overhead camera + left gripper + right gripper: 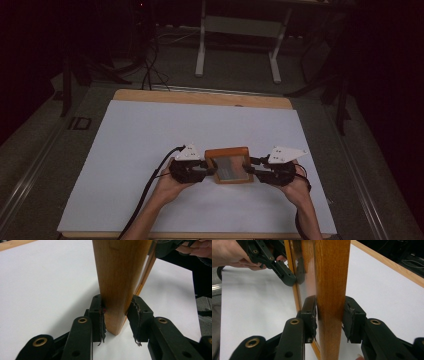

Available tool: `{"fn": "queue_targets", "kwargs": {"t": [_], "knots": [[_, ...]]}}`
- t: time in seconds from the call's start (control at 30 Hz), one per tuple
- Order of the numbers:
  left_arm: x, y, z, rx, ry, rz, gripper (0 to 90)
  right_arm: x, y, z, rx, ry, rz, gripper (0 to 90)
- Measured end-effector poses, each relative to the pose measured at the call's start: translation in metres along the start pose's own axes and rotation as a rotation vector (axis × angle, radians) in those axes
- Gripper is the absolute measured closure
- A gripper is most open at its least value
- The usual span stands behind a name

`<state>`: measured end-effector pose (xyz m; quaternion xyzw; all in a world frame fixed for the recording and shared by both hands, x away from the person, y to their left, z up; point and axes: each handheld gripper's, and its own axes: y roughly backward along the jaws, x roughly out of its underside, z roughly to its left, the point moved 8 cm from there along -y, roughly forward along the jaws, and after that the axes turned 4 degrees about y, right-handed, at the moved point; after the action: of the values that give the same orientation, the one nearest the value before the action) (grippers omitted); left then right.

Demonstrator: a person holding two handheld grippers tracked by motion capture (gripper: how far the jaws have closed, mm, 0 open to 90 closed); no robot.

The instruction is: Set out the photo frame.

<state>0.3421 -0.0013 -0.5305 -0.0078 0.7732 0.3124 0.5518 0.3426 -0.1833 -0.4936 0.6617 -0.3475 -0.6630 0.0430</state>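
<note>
The wooden frame point(229, 165) is sitting between the tongs — left gripper point(206, 167) clamping its left edge, right gripper point(251, 166) clamping the opposite one.

Both forearms reach in; the left gripper point(209, 167) and right gripper point(249, 166) face each other, jaws part closed.

The wooden frame point(228, 152) is warm orange-brown with a grey, glassy centre. Both the left gripper point(207, 167) and the right gripper point(250, 167) are black, with brass-coloured rivets and pale grey top plates. The table point(150, 130) has a plain white surface edged in light wood.
</note>
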Motion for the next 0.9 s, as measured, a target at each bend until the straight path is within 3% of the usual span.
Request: {"fn": "queue_targets", "kwargs": {"t": [0.43, 0.9], "knots": [[-0.002, 0.001, 0.000, -0.016, 0.005, 0.012, 66.7, 0.001, 0.000, -0.001, 0.007, -0.007, 0.002, 66.0], [-0.012, 0.013, -0.002, -0.025, 0.036, -0.025, 66.7, -0.007, 0.001, 0.000, 0.006, -0.041, -0.034, 66.0]]}}
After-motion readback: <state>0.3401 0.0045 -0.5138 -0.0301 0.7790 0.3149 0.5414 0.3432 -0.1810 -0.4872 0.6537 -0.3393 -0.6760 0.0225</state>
